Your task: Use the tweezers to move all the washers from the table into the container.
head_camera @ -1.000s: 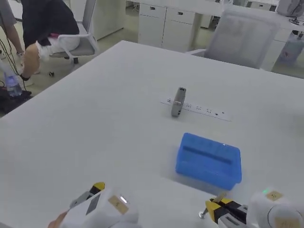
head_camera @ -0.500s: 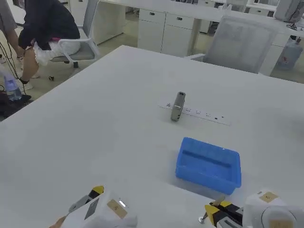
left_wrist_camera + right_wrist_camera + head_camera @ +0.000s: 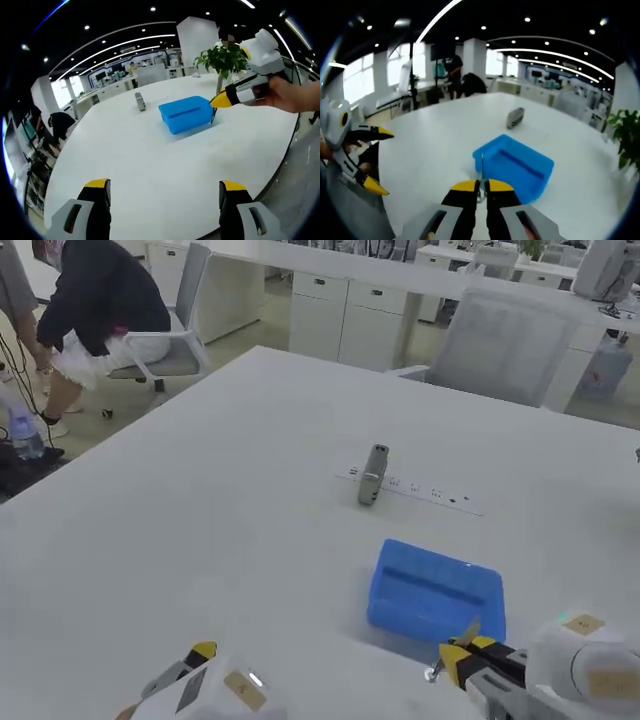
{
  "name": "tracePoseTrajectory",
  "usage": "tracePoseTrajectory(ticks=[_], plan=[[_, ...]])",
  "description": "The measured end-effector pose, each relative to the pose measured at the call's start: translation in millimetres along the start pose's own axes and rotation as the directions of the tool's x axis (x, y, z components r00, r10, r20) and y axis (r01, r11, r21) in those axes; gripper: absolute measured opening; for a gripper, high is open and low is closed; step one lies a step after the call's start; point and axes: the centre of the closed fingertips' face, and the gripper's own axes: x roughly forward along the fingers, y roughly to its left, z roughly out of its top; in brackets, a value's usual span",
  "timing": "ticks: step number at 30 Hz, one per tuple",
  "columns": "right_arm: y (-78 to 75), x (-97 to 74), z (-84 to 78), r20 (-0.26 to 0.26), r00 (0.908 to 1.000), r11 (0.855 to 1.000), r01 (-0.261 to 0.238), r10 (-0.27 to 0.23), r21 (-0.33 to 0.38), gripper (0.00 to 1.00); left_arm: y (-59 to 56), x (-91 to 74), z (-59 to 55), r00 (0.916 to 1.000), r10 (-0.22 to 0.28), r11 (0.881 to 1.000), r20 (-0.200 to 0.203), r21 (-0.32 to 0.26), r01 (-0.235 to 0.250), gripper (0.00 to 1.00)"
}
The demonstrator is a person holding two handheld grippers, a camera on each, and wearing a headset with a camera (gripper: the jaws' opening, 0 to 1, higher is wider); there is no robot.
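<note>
The right gripper (image 3: 481, 186) is clenched on the tweezers (image 3: 481, 170), whose tips sit just beside the blue container (image 3: 430, 612) on the white surface (image 3: 200, 500), while the left gripper (image 3: 162, 186), released with its 2 jaws spread, hangs well apart from that container.

Bringing the right gripper (image 3: 450, 660) and its pinched tweezers (image 3: 481, 175) closer to the blue container (image 3: 435, 590) — tweezers now overlapping its front wall in the head view.

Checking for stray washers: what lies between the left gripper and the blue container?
Only bare white table between left gripper and blue container, in the left gripper view.
</note>
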Motion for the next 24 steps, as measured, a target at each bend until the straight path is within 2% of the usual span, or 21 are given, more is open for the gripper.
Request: tracePoseTrajectory(ticks=[6,13,19,24], plan=[[-9.6,-5.0,28.6,0.048,0.9987,1.0,0.02,-0.019,-0.022,0.02,1.4,0.3,0.3,1.0,0.004,1.0,0.004,-0.008,-0.004,0.92],[-22.5,0.6,43.8,0.074,0.9967,0.999,0.037,-0.035,-0.032,0.02,0.4,1.0,-0.8,1.0,0.0,1.0,-0.002,-0.004,0.0,0.92],[-36.7,12.2,42.0,0.062,0.9967,0.998,0.054,-0.052,-0.032,0.02,-1.3,1.6,-2.4,0.9999,-0.006,1.0,-0.013,0.001,0.006,0.92],[-45.5,25.5,27.0,0.023,0.9977,0.997,0.064,-0.063,-0.035,0.02,-2.4,2.1,-3.9,0.9997,-0.009,1.0,-0.021,0.003,0.01,0.91]])
